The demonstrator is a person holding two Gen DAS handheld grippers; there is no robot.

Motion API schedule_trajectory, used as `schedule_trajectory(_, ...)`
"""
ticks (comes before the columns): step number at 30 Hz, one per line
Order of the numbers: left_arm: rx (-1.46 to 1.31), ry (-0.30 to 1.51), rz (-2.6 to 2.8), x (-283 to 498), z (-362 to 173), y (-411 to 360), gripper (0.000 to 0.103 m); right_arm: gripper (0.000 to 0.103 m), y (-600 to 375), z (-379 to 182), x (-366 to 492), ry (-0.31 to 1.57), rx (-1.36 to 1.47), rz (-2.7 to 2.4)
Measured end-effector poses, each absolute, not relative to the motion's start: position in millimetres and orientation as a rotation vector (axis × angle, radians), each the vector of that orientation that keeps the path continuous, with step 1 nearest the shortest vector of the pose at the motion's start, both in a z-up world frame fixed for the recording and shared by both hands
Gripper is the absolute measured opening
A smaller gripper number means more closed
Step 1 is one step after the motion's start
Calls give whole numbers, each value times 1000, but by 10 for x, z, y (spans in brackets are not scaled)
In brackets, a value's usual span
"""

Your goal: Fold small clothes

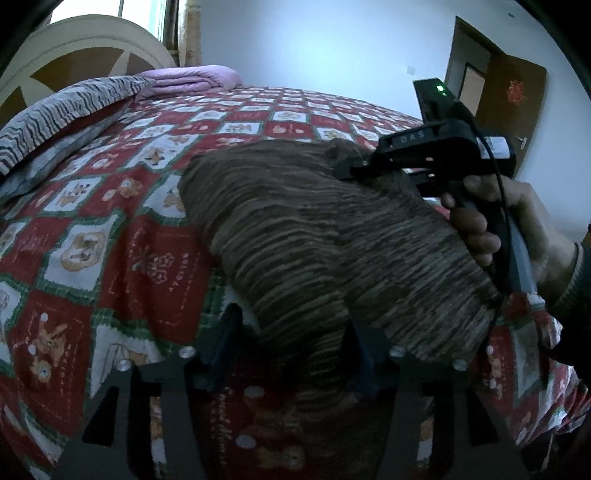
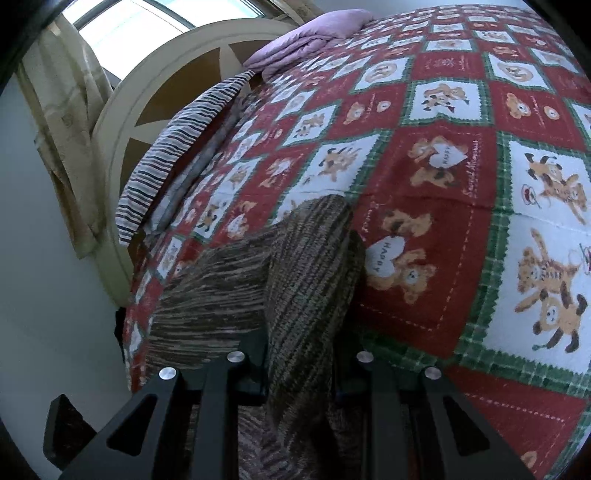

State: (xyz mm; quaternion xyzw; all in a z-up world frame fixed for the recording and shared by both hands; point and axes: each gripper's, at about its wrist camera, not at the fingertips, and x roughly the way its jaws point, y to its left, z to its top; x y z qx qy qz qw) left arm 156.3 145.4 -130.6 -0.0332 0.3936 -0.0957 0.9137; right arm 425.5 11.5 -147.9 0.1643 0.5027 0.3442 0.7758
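While lowering brown knit garment onto bed near its edge | left tongs spread, cloth between | right tongs pinching garment | fold unfinished

Bed covered by red, white and green teddy-bear quilt. Folded lilac blanket at far end, just beside striped grey pillow. Cream and brown arched headboard behind them. Beige curtain hangs by bright window. Brown wooden door in white wall.
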Motion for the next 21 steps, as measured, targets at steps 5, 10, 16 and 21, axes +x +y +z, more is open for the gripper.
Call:
schedule_trajectory(5, -66, 799, -176, 1563, -1338, 1476, 76, 25, 59, -1533, 4257, 1090, 388, 742)
schedule_trajectory(10, -51, 796, -163, 1572, -1347, 1472, 80, 26, 79, -1495, 4197, 1076, 336, 723)
schedule_trajectory(16, -51, 741, -123, 1543, -1084, 1593, 81, 42, 93, -1333, 4101, 1032, 210, 663)
schedule_trajectory(21, -32, 684, -43, 1640, -976, 1721, 89, 44, -247, -1112, 3853, 959, 196, 630)
